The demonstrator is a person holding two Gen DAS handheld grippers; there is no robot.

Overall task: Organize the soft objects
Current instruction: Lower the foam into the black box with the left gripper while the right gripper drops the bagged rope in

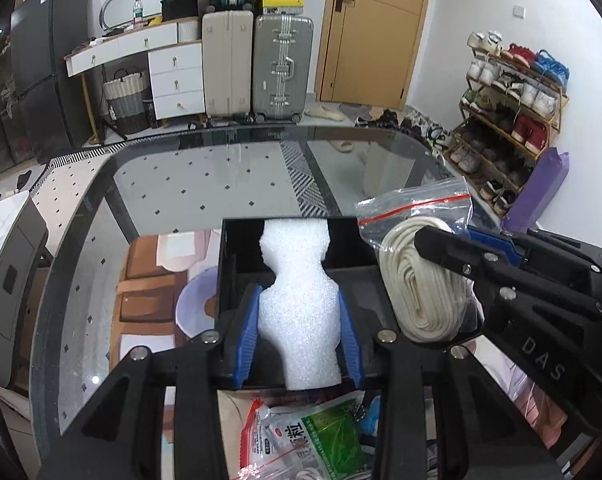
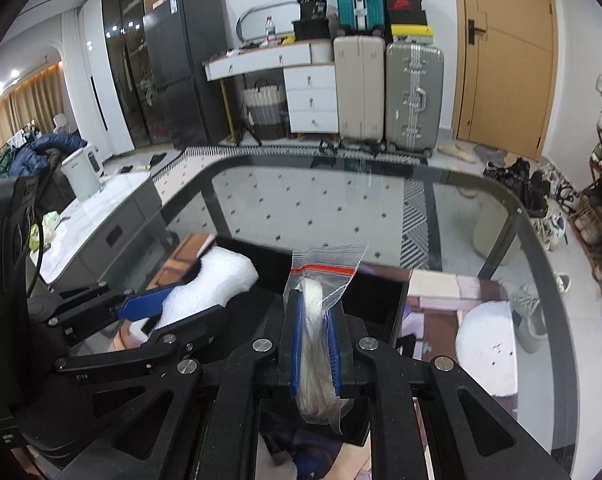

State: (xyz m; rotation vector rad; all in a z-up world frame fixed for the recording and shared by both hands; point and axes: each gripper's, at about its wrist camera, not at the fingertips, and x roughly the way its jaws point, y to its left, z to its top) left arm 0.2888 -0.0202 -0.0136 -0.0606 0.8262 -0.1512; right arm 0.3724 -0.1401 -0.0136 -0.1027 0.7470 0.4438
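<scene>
A white foam piece [image 1: 301, 312] is clamped between the blue pads [image 1: 247, 332] of the left gripper [image 1: 299, 336], its upper end standing up over a black open box [image 1: 229, 280] set on a glass table [image 1: 205, 184]. Beneath the gripper, under the glass, a green-and-white packet [image 1: 313, 440] is seen among other bagged items. In the right wrist view, the same foam piece [image 2: 209, 284] is seen held at the left by the left gripper [image 2: 161, 312], over the near left corner of the black box [image 2: 381, 296].

A coil of cream rope [image 1: 417, 288], sealed in a clear zip bag [image 1: 421, 208] with a red strip, is squeezed between the closed fingers of the right gripper [image 1: 457, 264], just beside the foam and over the right edge of the box. Seen from the right wrist, the bagged rope [image 2: 315, 344] is pinched upright between the blue pads [image 2: 295, 344] of the right gripper [image 2: 315, 336], with the bag top [image 2: 329, 264] standing free above them.

Beyond the table, a beige suitcase [image 1: 227, 64] and a silver suitcase [image 1: 283, 68] are stood side by side against the wall, with a white drawer unit [image 1: 175, 76] to their left, a wooden door [image 1: 377, 28] to their right and a loaded shoe rack [image 1: 509, 120] at far right.
</scene>
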